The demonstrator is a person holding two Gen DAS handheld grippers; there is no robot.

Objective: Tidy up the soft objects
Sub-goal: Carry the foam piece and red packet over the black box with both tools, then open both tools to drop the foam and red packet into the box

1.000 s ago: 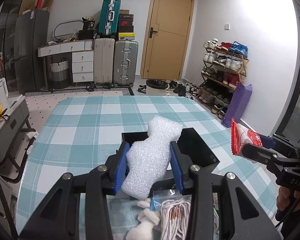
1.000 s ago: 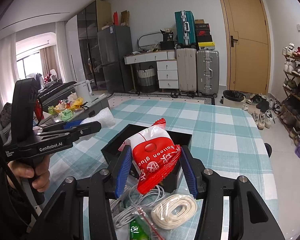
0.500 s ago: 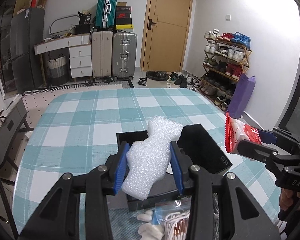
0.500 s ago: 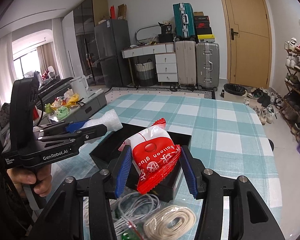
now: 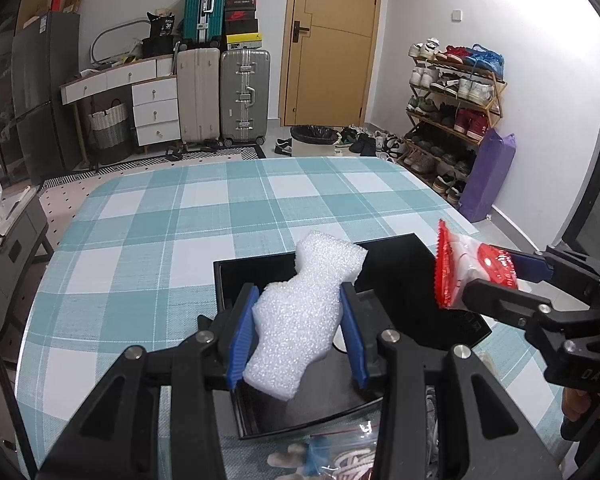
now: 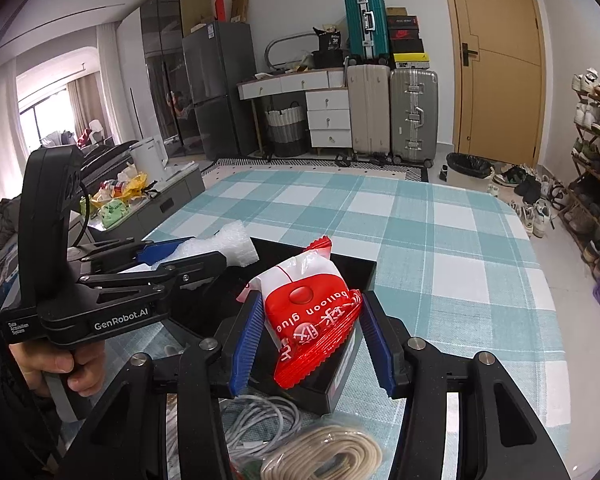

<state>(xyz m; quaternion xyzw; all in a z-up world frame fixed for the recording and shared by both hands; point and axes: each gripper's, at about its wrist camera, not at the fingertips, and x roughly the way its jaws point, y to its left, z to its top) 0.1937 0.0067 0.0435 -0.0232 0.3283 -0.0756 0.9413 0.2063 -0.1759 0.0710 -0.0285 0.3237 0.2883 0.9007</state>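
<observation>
My left gripper [image 5: 298, 330] is shut on a white foam piece [image 5: 300, 312] and holds it over the near left part of an open black box [image 5: 400, 276] on the checked table. My right gripper [image 6: 310, 336] is shut on a red and white balloon glue packet [image 6: 312, 316] and holds it above the box's near right corner [image 6: 340, 384]. The packet also shows in the left wrist view [image 5: 468, 268], in the right gripper [image 5: 500, 280] over the box's right edge. The left gripper [image 6: 188, 258] and foam [image 6: 228, 242] show at left in the right wrist view.
A beige cord coil [image 6: 332, 452], grey cables [image 6: 260, 420] and a clear bag of small items [image 5: 340, 460] lie on the table in front of the box. The teal checked tablecloth [image 5: 220, 216] stretches beyond. Suitcases, drawers and a shoe rack stand far behind.
Both grippers have moved forward over the black box with their loads still held. The box now lies closer under them and the clutter has slipped toward the bottom edge.
</observation>
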